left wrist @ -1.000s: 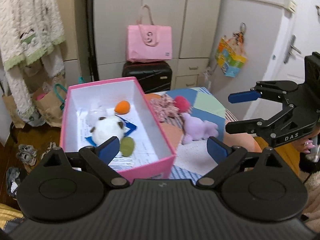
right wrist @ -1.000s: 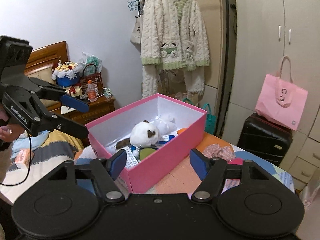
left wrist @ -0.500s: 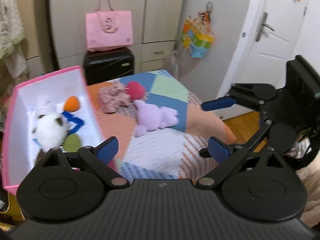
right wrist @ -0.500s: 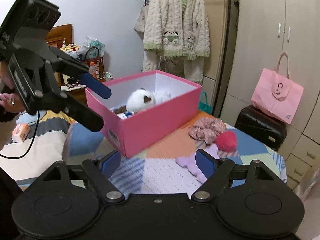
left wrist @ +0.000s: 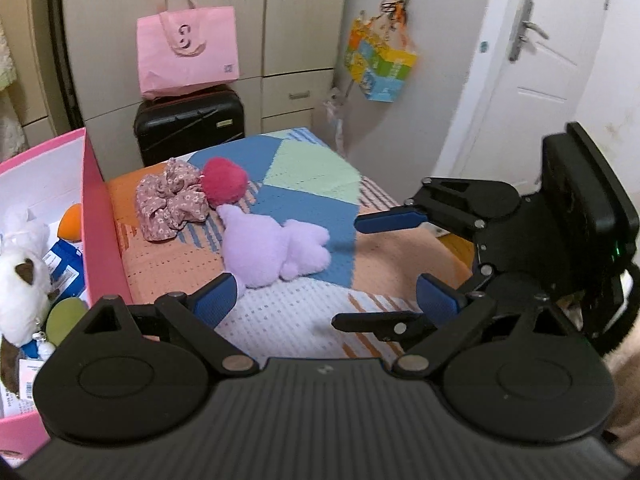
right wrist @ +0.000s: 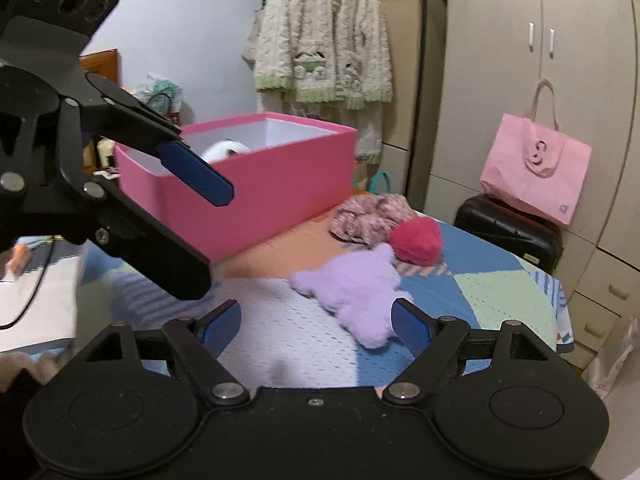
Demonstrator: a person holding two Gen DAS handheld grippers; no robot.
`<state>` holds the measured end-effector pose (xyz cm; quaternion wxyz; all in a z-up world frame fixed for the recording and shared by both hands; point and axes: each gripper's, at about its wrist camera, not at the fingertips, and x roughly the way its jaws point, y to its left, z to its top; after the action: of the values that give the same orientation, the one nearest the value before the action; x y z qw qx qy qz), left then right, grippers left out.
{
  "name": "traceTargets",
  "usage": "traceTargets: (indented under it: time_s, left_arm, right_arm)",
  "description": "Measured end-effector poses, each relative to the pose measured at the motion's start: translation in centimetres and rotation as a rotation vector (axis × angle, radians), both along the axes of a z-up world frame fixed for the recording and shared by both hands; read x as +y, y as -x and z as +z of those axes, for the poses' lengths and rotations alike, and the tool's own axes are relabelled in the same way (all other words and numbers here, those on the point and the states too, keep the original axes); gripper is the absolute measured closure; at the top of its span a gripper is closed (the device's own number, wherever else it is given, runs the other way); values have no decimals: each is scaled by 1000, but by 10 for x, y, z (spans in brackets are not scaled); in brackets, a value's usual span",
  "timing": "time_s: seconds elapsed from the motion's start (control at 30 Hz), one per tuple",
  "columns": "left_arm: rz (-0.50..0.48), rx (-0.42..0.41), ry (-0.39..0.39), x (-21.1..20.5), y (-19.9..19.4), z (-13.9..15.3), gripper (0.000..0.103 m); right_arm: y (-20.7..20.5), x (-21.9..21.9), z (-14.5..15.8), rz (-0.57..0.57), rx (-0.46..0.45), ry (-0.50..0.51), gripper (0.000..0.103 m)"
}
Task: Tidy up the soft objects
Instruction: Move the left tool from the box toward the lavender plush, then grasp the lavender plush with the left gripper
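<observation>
Both hand-held grippers lower, nearer purple plush.

left wrist: faces wardrobe | right wrist: faces pink box | shared: purple plush

A home bedroom: quilted bed, wardrobe, hanging cardigan, suitcase, bedside table.

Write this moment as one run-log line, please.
left gripper: open, empty | right gripper: open, empty | purple plush: on bed, outside pink box
</observation>
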<state>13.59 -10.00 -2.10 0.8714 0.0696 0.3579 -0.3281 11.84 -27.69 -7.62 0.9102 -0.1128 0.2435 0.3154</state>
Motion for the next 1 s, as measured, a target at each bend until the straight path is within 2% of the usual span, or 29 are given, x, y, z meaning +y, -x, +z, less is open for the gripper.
traceTargets:
  time_s: [0.17,0.4,0.67,0.73,0.8,1.0]
  left_arm:
    - [55,35,42,-5,-28,-22,6]
    - [125,29,79,-12,-56,-45,6]
    - [199,-25,24,-17,-72,-64,6]
    - [212,-89,-15,-22,-69,-64,6]
    - [179,-126,-46,-28,-68,-63,6]
    - [174,1,33,-24,-80,-70,7]
  right_arm:
    - [-18,5,-23,-36,-19,73,17]
    - [-50,5,-40,-58,44,42,14]
    - [-69,6,-48,-85,91,41,14]
    - [-69,10,-48,-75,85,49,14]
    - [-70,14,-47,-72,77,62,14]
    - [-73,17,-47,-66,82,55,14]
